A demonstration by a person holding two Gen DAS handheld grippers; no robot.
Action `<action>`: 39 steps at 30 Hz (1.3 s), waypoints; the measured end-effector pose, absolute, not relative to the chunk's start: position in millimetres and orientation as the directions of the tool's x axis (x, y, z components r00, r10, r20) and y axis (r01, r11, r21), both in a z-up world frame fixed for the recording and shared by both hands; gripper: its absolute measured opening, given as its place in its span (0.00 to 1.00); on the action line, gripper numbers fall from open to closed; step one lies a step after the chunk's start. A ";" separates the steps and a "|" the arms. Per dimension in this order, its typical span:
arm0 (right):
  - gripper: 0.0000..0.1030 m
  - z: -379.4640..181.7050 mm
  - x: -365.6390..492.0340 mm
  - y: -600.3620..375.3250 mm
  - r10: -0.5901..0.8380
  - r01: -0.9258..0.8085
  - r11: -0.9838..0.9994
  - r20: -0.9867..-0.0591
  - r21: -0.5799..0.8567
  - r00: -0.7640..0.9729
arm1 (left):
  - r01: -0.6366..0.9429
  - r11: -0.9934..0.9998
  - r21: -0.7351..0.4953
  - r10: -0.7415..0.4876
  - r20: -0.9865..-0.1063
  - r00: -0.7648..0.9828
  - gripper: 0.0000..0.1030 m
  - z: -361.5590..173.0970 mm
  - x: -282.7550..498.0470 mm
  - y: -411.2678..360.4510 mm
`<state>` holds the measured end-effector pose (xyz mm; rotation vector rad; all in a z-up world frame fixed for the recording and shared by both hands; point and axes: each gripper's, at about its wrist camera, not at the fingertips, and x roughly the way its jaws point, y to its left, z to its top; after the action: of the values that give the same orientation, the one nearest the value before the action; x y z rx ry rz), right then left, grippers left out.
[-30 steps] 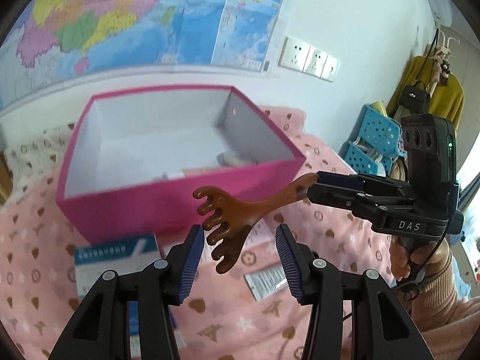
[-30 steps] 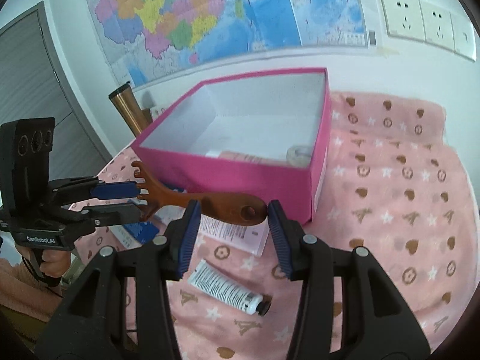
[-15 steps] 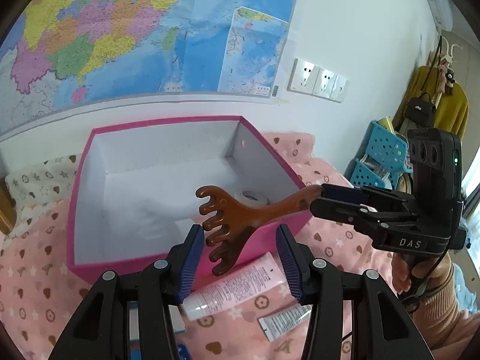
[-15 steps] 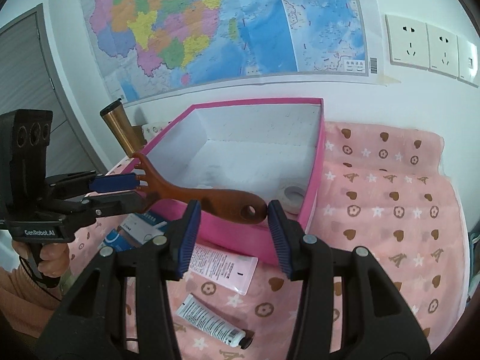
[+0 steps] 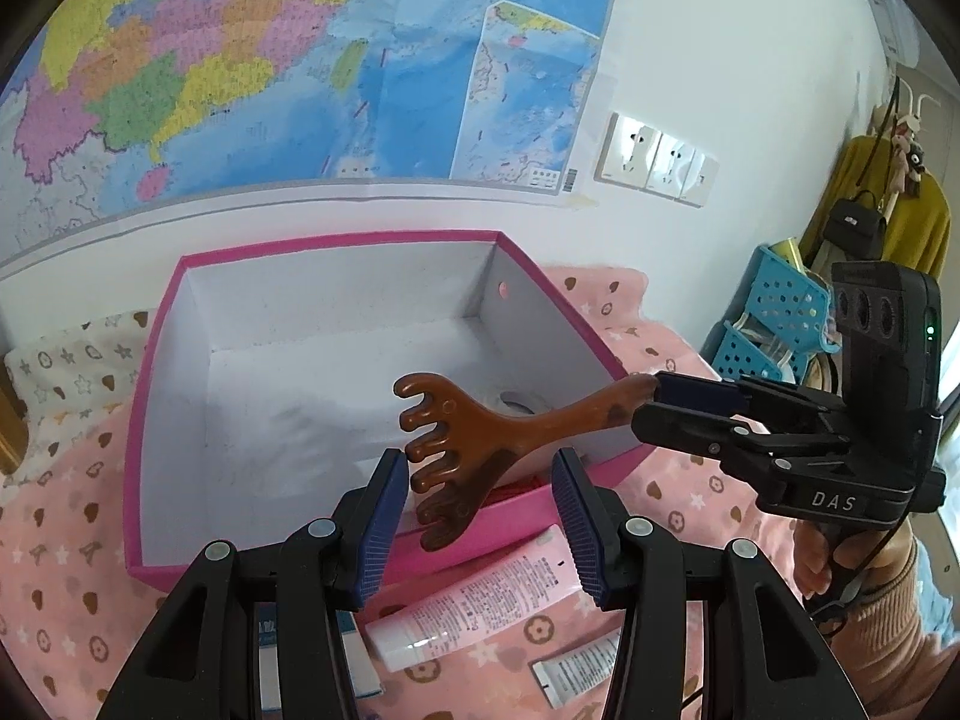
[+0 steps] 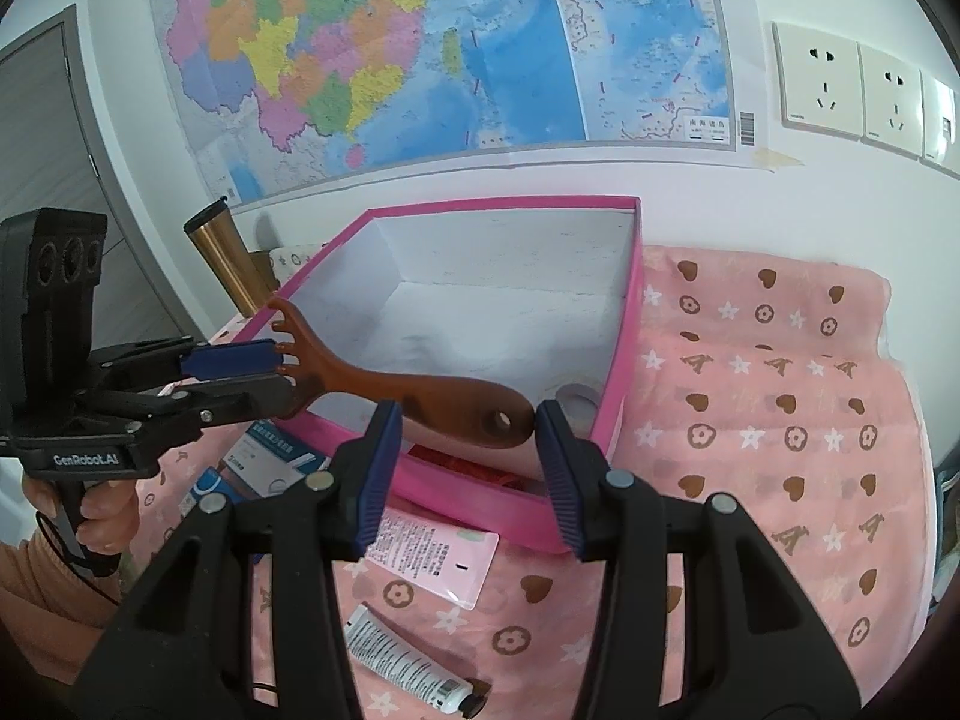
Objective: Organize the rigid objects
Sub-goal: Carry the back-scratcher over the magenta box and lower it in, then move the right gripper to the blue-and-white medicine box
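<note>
A brown claw-headed back scratcher (image 5: 480, 438) hangs level over the front part of the open pink box (image 5: 156, 420), carried by both grippers. My left gripper (image 5: 480, 510) is shut on its pronged head. In the right wrist view, the left gripper (image 6: 240, 378) clamps the prongs from the left. My right gripper (image 6: 468, 468) is shut on the rounded handle end (image 6: 498, 420), the part with a hole. From the left wrist view, the right gripper (image 5: 690, 408) comes in from the right. The box (image 6: 630, 312) has white inner walls, and a tape roll (image 6: 576, 399) lies in it.
On the pink patterned cloth in front of the box lie a pink tube (image 5: 474, 600), a small white tube (image 6: 408, 660) and a blue-and-white carton (image 6: 270, 462). A gold tumbler (image 6: 228, 264) stands left of the box. Blue baskets (image 5: 774, 318) sit at the right. A wall with a map is behind.
Both grippers have carried the back scratcher up and forward together. It was in front of the box's near wall and now hangs over the box's opening.
</note>
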<state>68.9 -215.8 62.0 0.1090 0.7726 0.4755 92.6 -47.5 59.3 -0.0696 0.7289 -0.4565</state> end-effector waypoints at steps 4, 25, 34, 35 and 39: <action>0.48 60.1 73.7 -215.8 0.445 -0.368 0.892 -0.653 0.262 0.613 | 0.377 0.901 -0.214 -0.422 -0.633 0.649 0.48 57.2 97.6 -48.9; 0.48 52.0 94.1 -214.3 0.419 -0.351 0.903 -0.689 0.247 0.591 | 0.356 0.890 -0.285 -0.449 -0.680 0.579 0.48 38.1 136.6 -45.4; 0.48 51.4 97.6 -211.3 0.377 -0.331 0.920 -0.697 0.207 0.610 | 0.345 0.890 -0.299 -0.449 -0.705 0.549 0.48 24.1 146.5 -48.0; 0.48 51.0 98.3 -211.3 0.375 -0.328 0.922 -0.697 0.208 0.612 | 0.348 0.886 -0.306 -0.456 -0.704 0.544 0.48 23.8 147.5 -48.2; 0.48 51.6 99.9 -213.0 0.370 -0.312 0.925 -0.686 0.215 0.626 | 0.359 0.884 -0.299 -0.459 -0.702 0.544 0.48 25.0 145.5 -49.6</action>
<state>99.9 -213.0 51.6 0.0776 0.8038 0.3919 145.5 -49.6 25.0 -0.1248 0.8687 -0.4867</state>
